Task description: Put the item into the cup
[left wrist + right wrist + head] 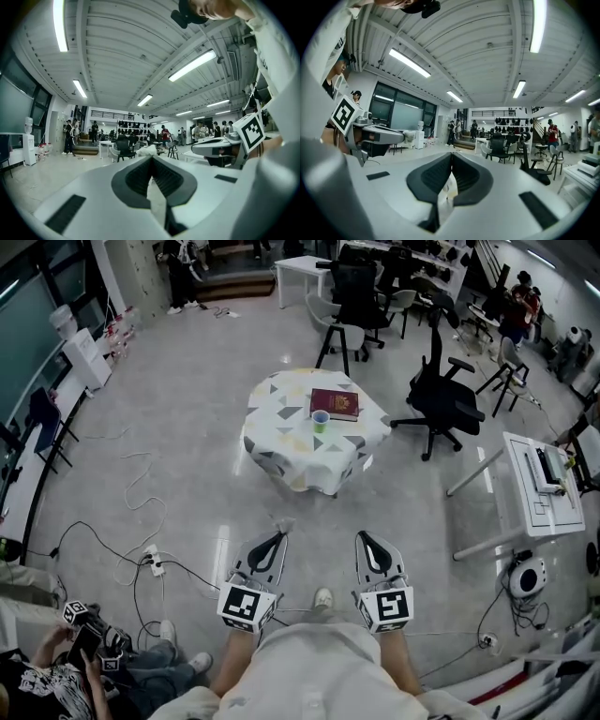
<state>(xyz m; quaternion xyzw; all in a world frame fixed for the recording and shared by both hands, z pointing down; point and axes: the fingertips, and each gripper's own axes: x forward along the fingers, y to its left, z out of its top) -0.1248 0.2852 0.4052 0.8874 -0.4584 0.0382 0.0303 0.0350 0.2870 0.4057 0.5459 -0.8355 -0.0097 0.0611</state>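
A small table with a patterned cloth [281, 442] stands a few steps ahead in the head view. On it lie a dark red book [335, 404] and, just in front of it, a small green cup [321, 420]. A thin dark item [349, 440] lies near the cloth's right edge; it is too small to identify. My left gripper [278, 536] and right gripper [364, 536] are held low near my body, far from the table. Both are shut with nothing between the jaws, as the left gripper view [152, 159] and right gripper view [451, 155] also show.
A black office chair [441, 399] stands right of the table, with more chairs [352, 296] behind. A white desk [534, 488] is at the right. Cables and a power strip [150, 563] lie on the floor at the left. A seated person [56, 662] is at bottom left.
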